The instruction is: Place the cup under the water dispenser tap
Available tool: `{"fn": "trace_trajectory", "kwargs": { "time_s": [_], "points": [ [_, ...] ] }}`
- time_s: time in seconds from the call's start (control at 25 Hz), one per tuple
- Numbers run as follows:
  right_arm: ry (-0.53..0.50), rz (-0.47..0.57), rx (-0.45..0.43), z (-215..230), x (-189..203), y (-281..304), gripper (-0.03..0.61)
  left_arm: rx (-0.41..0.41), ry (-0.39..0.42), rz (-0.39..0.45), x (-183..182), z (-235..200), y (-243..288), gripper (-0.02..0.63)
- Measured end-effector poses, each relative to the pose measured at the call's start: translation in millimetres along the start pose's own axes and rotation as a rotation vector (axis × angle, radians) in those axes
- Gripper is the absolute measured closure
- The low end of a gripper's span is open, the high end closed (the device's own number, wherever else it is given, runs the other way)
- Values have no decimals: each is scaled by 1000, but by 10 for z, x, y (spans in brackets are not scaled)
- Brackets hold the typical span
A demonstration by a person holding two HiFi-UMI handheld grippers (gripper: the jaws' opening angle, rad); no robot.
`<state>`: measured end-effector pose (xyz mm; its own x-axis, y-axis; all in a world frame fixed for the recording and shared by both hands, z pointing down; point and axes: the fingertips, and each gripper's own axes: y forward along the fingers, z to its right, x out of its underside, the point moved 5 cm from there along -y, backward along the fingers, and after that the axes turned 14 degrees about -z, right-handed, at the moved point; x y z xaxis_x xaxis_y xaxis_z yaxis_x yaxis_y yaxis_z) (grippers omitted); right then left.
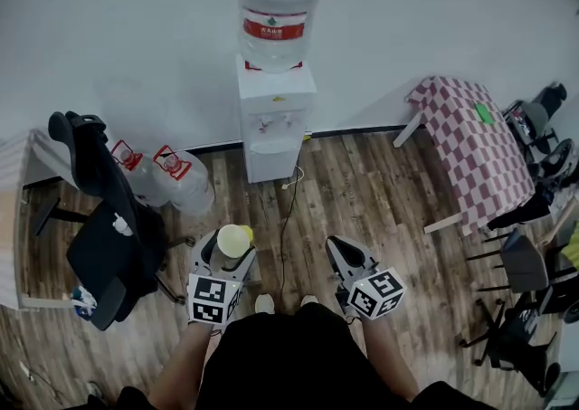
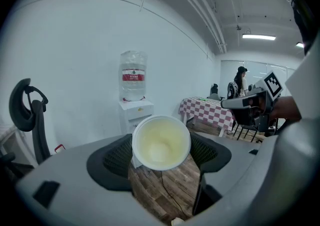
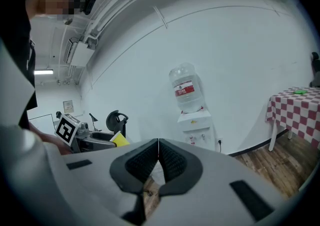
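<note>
A pale yellow paper cup [image 1: 233, 239] [image 2: 160, 141] sits upright between the jaws of my left gripper [image 1: 228, 251] [image 2: 161, 154], which is shut on it; its inside looks empty. The white water dispenser [image 1: 275, 119] [image 2: 136, 113] [image 3: 196, 125] stands against the far wall with a large clear bottle [image 1: 275, 5] on top. Its two taps [image 1: 276, 122] sit above a recess. My right gripper [image 1: 341, 254] [image 3: 158, 156] is held beside the left one, shut with nothing in it. Both are well short of the dispenser.
Two spare water bottles [image 1: 167, 177] lie on the floor left of the dispenser, next to a black office chair [image 1: 104, 227]. A checkered table [image 1: 470, 146] stands at the right with dark chairs [image 1: 525, 263] near it. A cable [image 1: 285, 218] runs across the wooden floor.
</note>
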<state>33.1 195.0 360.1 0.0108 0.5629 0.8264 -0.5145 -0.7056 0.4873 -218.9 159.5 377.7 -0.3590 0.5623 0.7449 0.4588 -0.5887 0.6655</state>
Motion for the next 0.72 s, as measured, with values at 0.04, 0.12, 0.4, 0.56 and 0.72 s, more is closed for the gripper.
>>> {"fn": "trace_trajectory", "kwargs": {
  "time_s": [0.04,0.12,0.4,0.56,0.72],
  "points": [
    [2,-2,7,-24,15,-4,557,4,1,0,21,-19,-14,245],
    [4,-4,20,-56,38,-13,557,8,1,2,55,-56,-36,245],
    [2,-15,24,-150,2,52,557,10,-13,0,106,-207,-28,245],
    [-2,-30,13,-166,20,90,557,8,-14,4,87,-206,-9,245],
    [0,-40,1,-105,45,149,557,1,-27,-1,110,-190,27,245]
  ]
}}
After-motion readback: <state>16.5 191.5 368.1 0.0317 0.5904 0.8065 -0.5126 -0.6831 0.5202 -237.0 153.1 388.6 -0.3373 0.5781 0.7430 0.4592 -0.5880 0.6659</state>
